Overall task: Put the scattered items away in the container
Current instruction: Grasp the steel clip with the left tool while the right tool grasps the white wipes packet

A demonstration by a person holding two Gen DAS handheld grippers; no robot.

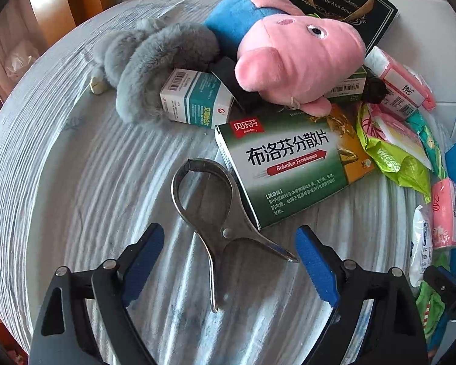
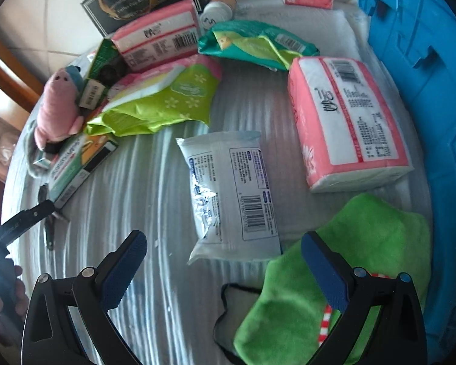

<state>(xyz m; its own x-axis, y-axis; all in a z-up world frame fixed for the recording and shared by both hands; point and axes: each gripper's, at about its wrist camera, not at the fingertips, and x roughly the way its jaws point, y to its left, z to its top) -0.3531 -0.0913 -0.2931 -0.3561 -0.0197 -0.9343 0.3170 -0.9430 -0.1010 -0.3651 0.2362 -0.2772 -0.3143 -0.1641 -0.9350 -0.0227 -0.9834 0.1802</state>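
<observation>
The left gripper (image 1: 229, 261) has its fingers (image 1: 317, 269) spread apart, empty, on either side of the handles of a steel clamp (image 1: 211, 210) lying flat on the bench (image 1: 76, 182). Just beyond the clamp lies a green box (image 1: 288, 164), with a pink pig (image 1: 295, 60) resting on its far edge and a grey plush (image 1: 155, 60) beside that.

The right gripper (image 2: 225, 266) is likewise spread and empty; one finger (image 2: 325, 270) hangs over a green cloth (image 2: 334, 273). Ahead between the fingers lies a white wipes pack (image 2: 231, 188), a pink tissue pack (image 2: 346, 118) to its right, next to the blue container (image 2: 419, 70).
</observation>
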